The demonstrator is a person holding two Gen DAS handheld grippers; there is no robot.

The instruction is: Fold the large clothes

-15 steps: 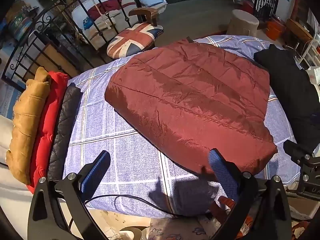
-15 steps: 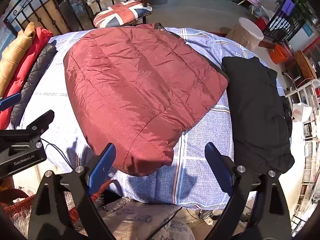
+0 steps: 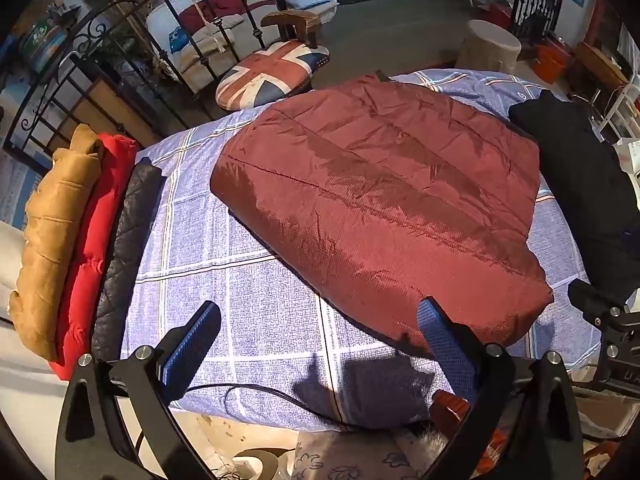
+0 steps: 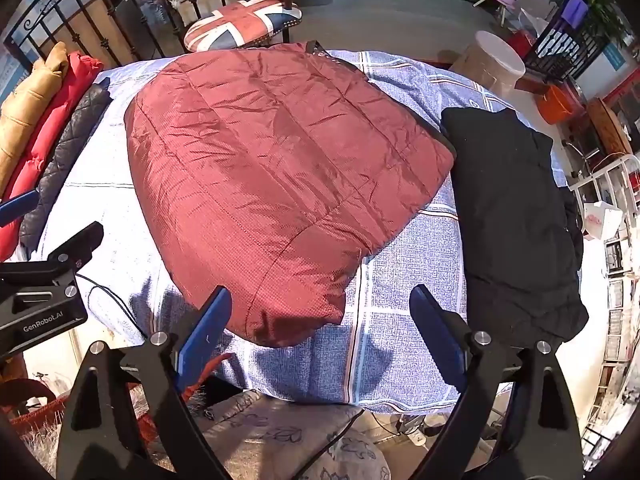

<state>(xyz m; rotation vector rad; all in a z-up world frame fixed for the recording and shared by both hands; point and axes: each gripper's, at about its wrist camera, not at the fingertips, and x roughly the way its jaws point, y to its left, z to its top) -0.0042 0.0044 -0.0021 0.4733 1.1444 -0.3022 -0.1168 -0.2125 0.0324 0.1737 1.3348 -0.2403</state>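
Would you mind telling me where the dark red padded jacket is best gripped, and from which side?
Probably the near corner of the dark red padded jacket, bulging toward the right tongs. It lies flat on the checked bed cover, so come in low from the near edge and pinch the rounded edge; both tongs are open and empty.

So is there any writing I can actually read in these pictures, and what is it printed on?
"GenRobot.AI": white letters on the black body of the left claw, seen in the right view.
White box by the shelves: red print, too blurred to read.
Green tin behind the railing: label too blurred to read.
Blue signs on the far wall: too small to read.
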